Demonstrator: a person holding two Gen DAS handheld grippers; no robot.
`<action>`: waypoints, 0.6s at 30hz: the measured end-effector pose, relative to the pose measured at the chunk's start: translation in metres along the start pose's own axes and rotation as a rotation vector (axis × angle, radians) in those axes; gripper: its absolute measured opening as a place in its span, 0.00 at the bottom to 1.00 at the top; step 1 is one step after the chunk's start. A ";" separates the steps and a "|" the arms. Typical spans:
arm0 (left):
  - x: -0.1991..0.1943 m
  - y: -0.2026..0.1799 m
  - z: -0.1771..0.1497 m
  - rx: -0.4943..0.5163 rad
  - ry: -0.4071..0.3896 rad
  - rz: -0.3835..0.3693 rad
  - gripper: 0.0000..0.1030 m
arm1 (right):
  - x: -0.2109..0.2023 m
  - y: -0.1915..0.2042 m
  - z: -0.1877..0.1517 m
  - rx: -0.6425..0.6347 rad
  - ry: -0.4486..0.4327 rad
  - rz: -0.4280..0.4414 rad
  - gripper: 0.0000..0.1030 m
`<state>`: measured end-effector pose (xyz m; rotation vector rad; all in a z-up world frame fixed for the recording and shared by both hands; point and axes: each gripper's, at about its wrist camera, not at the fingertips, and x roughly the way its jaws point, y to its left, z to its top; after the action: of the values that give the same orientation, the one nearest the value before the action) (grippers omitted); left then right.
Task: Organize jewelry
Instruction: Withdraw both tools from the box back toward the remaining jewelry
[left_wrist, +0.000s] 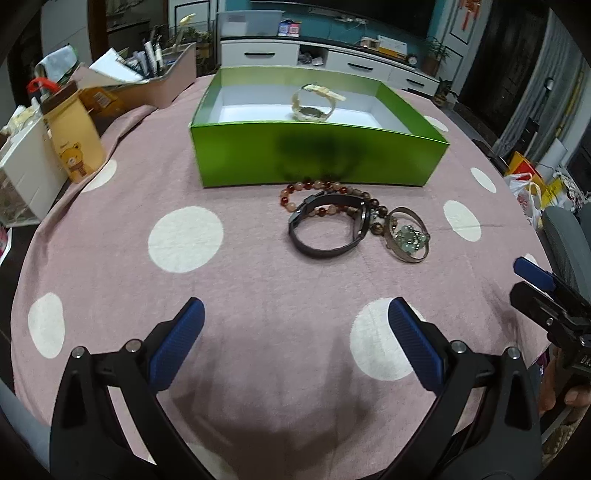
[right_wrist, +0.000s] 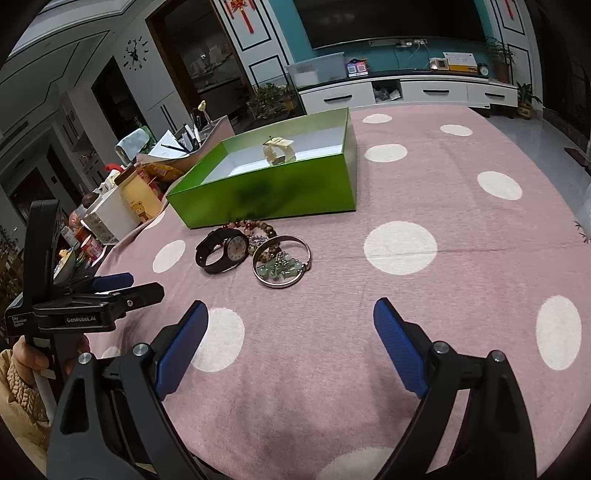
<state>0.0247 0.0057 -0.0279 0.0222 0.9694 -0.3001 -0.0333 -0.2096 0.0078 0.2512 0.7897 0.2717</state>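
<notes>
A green box (left_wrist: 317, 155) (right_wrist: 295, 192) stands on the pink dotted tablecloth, with a cream watch (left_wrist: 314, 105) (right_wrist: 279, 151) inside. In front of it lie a black watch (left_wrist: 328, 229) (right_wrist: 223, 251), a reddish bead bracelet (left_wrist: 314, 188) (right_wrist: 255, 225), and a metal bangle (left_wrist: 408, 236) (right_wrist: 282, 264) around a green bead piece (left_wrist: 408, 238) (right_wrist: 280, 269). My left gripper (left_wrist: 295, 314) is open and empty, short of the jewelry; it also shows in the right wrist view (right_wrist: 122, 284). My right gripper (right_wrist: 290, 314) is open and empty, near the table's front; it also shows in the left wrist view (left_wrist: 532, 277).
Clutter stands along the table's left edge: a yellow bear carton (left_wrist: 75, 140) (right_wrist: 142, 201), a white container (left_wrist: 26, 173), a cardboard tray of pens (left_wrist: 147, 74). A bag (left_wrist: 528, 192) and a chair (left_wrist: 565, 236) are off the right edge.
</notes>
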 end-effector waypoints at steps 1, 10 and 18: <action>0.001 -0.003 0.000 0.016 -0.006 -0.005 0.98 | 0.001 0.000 0.000 -0.001 0.001 0.003 0.89; 0.013 -0.031 0.013 0.179 -0.031 -0.019 0.83 | 0.016 -0.006 0.002 0.002 0.019 0.019 0.88; 0.040 -0.052 0.028 0.326 -0.005 -0.022 0.56 | 0.023 -0.013 0.005 0.010 0.020 0.045 0.85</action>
<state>0.0549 -0.0582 -0.0390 0.3087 0.9083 -0.4756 -0.0121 -0.2145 -0.0079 0.2760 0.8063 0.3136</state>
